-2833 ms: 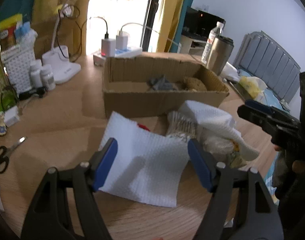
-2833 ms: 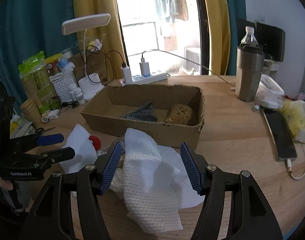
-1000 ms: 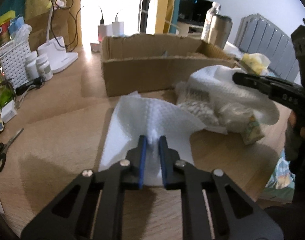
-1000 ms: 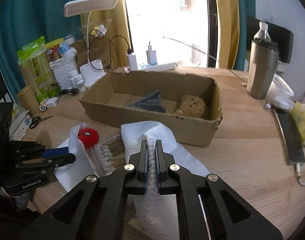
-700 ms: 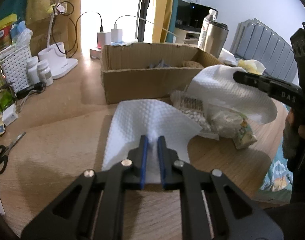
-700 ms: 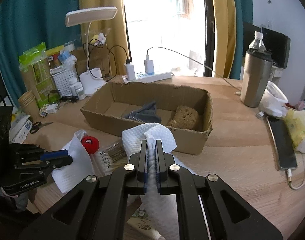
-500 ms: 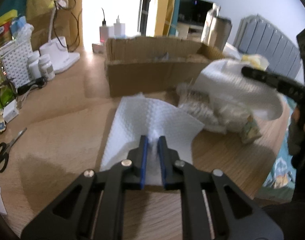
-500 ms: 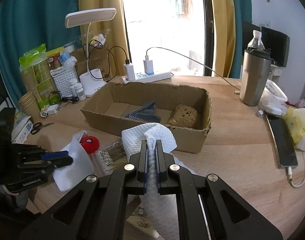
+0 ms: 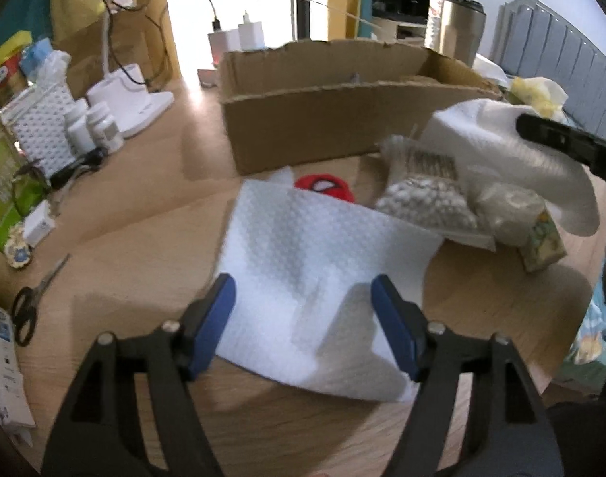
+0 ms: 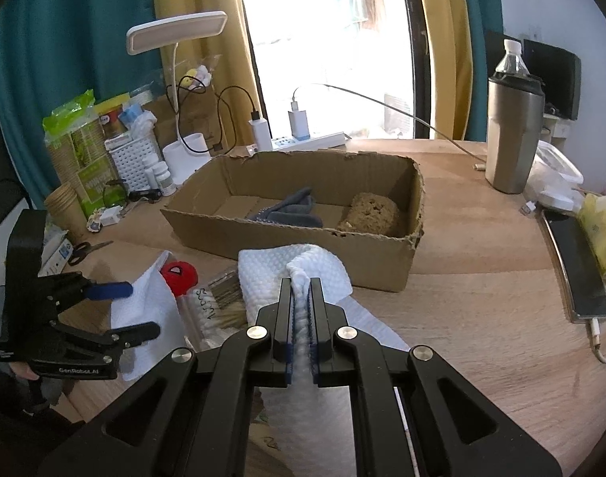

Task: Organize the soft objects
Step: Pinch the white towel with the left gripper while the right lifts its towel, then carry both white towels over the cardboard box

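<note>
My left gripper is open over a flat white cloth lying on the wooden table. My right gripper is shut on a second white textured cloth and holds it lifted; that cloth also shows in the left wrist view. Ahead stands an open cardboard box with a grey cloth and a brown sponge inside. A red Spider-Man ball lies beside the flat cloth, also seen in the left wrist view.
Plastic packs of cotton swabs and a small carton lie under the lifted cloth. Scissors, pill bottles and a lamp base stand left. A steel tumbler and phone are right.
My left gripper has opened and let go of the flat white cloth, which now lies on the table. My right gripper stays shut on the other cloth, held up.
</note>
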Demonstrator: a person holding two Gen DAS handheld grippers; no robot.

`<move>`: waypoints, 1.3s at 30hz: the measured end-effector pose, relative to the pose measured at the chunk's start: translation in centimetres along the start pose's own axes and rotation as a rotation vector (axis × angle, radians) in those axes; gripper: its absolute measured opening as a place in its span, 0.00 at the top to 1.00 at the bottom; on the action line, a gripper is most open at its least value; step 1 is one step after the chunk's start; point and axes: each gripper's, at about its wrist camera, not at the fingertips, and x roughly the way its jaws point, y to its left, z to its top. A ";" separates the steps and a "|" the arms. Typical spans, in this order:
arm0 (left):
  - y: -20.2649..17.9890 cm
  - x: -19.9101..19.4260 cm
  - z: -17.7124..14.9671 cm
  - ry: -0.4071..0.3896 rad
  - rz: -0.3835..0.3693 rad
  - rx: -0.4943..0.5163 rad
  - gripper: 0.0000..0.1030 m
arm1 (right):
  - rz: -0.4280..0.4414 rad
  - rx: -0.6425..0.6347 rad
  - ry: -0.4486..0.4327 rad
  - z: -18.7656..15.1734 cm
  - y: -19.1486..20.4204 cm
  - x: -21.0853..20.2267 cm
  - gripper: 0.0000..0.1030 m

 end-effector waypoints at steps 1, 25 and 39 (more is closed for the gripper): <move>-0.1 0.2 0.0 0.001 0.004 0.001 0.28 | 0.002 0.004 0.000 -0.1 -0.2 0.0 0.94; -1.9 -3.0 -0.7 -0.052 -0.150 0.056 0.90 | -0.012 -0.013 -0.025 0.3 0.5 -1.3 0.93; 0.0 -8.9 2.1 -0.260 -0.216 0.024 0.90 | -0.050 -0.061 -0.085 2.2 1.9 -3.7 0.94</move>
